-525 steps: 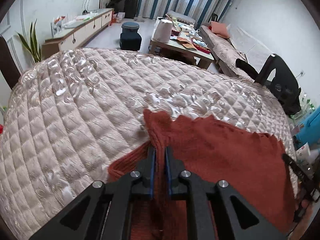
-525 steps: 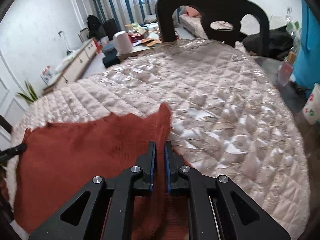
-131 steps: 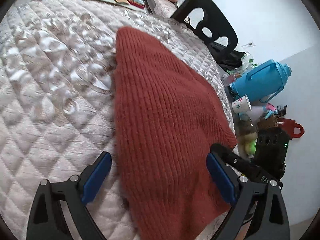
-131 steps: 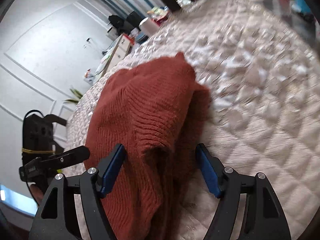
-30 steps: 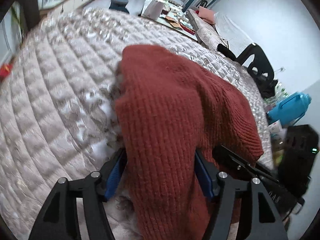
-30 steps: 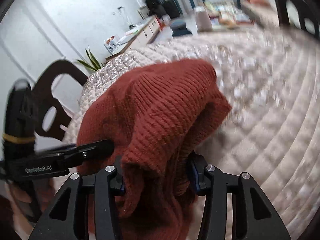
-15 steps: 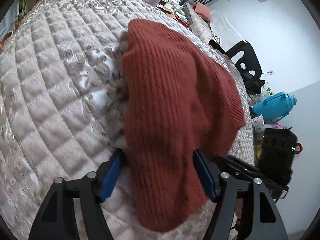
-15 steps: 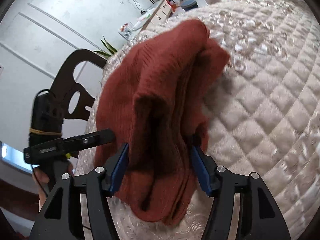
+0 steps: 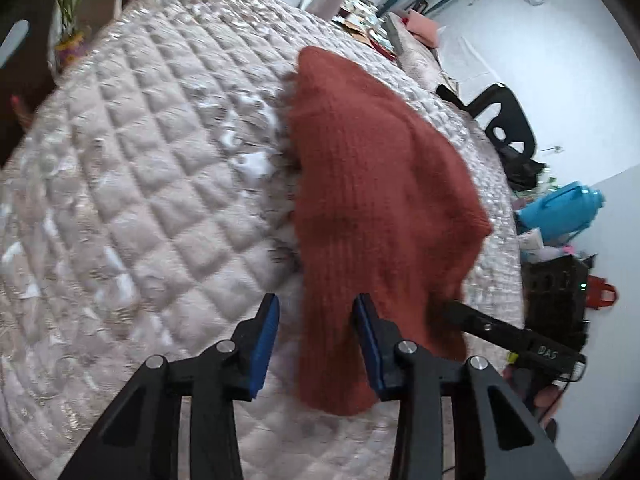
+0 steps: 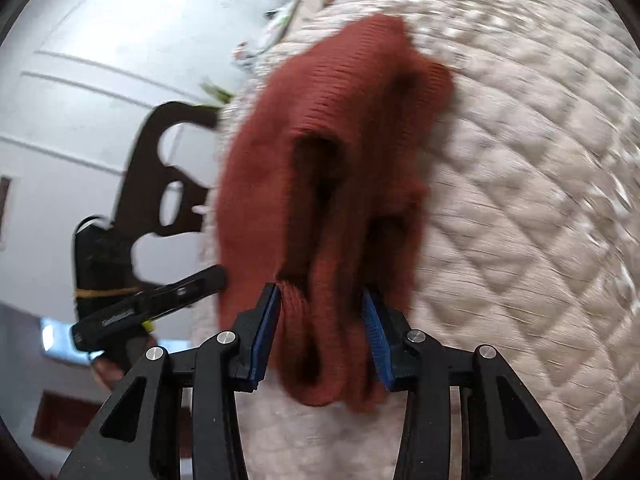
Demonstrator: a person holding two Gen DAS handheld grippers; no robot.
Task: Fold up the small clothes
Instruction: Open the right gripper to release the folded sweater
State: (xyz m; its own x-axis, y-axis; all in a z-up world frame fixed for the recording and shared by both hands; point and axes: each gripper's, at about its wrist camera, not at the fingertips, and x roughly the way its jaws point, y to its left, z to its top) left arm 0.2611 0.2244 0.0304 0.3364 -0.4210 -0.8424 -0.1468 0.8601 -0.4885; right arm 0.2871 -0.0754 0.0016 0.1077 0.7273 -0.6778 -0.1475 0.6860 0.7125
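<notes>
Here, 1 rust knit garment [image 9: 372,200] and 2 closing tools: left tool [image 9: 316,332], right tool [image 10: 322,328].

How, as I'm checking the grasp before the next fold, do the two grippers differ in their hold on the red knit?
The left gripper has a bare gap beside one pad; in the right gripper bunched folds fill the gap. Left takes a flat edge of the red knit, right a thick bundle. Both jaws are closing.

quilted cover [image 9: 140,184] on table; black chair [image 9: 506,120]; blue jug [image 9: 560,210] beyond.
</notes>
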